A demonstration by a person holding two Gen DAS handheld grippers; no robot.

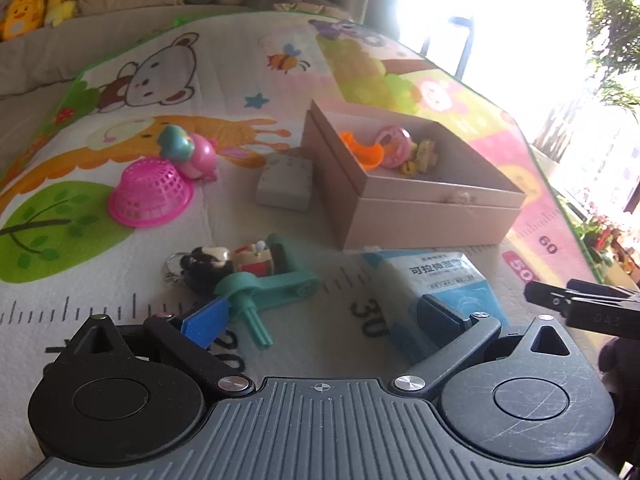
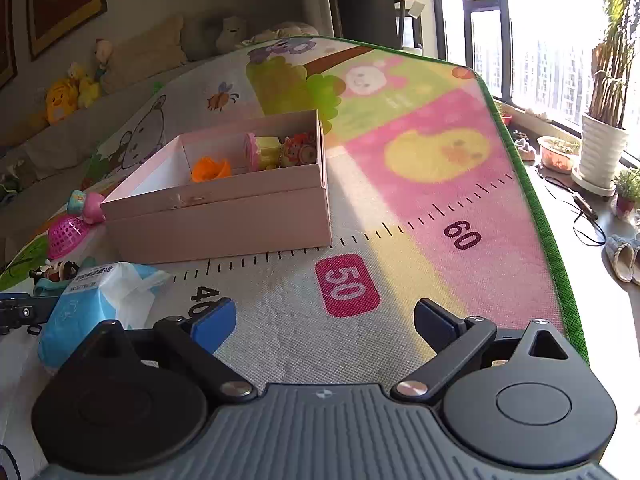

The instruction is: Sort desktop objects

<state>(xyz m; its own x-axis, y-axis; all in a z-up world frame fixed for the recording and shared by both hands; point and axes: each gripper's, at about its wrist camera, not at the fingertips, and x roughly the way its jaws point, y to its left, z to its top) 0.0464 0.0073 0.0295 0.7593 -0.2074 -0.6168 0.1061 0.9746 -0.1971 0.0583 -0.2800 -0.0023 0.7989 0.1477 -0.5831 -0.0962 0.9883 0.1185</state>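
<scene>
The pink box point(image 1: 420, 208) stands open on the play mat point(image 1: 280, 216), toward the far right of the left wrist view and at centre-left of the right wrist view point(image 2: 224, 216). Inside it lie an orange toy point(image 1: 362, 152), a pink round toy point(image 1: 396, 142) and small yellow pieces point(image 1: 424, 154), all grouped at the far end of the box (the near end shows only bare floor). Just left of the box, touching or nearly touching its side wall, sits a small grey block point(image 1: 285, 184). Further left, a pink basket point(image 1: 150, 194) lies upside down, with a pink and green toy point(image 1: 188, 152) just behind it. Nearer the camera, a black and red figure on a keychain point(image 1: 216, 264) rests against a teal plastic toy point(image 1: 264, 288). A blue and white tissue pack point(image 1: 436, 284) lies just in front of the box's near corner. The left gripper point(image 1: 320, 316) hovers low over the mat with its fingers spread wide apart and nothing between them; the teal toy lies just beyond its left finger point(image 1: 204, 320). The right gripper point(image 2: 324, 320) is likewise spread wide and empty, above the mat near the printed 50 mark point(image 2: 347, 285), with the tissue pack at its left. Stuffed toys point(image 1: 36, 8) line the far edge.
</scene>
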